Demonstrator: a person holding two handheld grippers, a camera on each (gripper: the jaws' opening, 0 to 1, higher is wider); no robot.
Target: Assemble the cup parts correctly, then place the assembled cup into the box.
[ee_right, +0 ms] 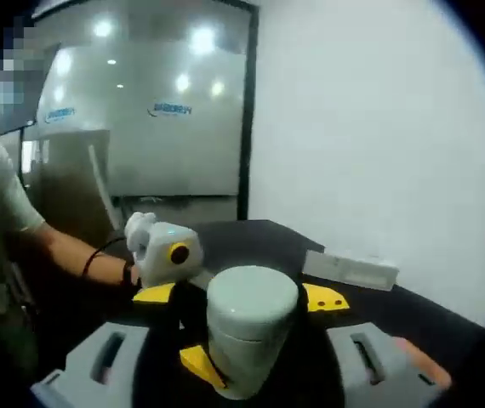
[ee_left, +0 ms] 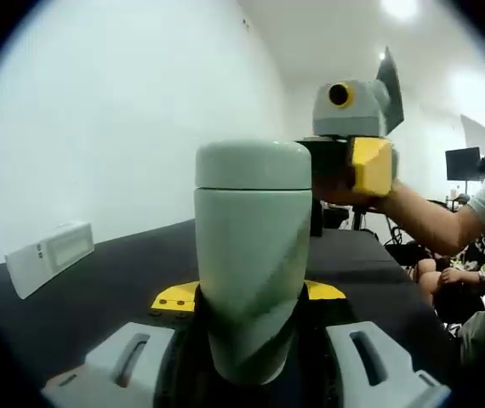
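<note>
From my remote station: a black table [ee_left: 98, 289] carries a flat white device [ee_left: 48, 255] before a white wall [ee_left: 115, 110]; a monitor [ee_left: 462, 161] sits beyond.

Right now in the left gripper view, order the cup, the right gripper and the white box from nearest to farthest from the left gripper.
1. Pale green cup, between the left gripper's jaws.
2. White box, on the table's left edge.
3. Right gripper, upper right, behind the cup's lid.
</note>
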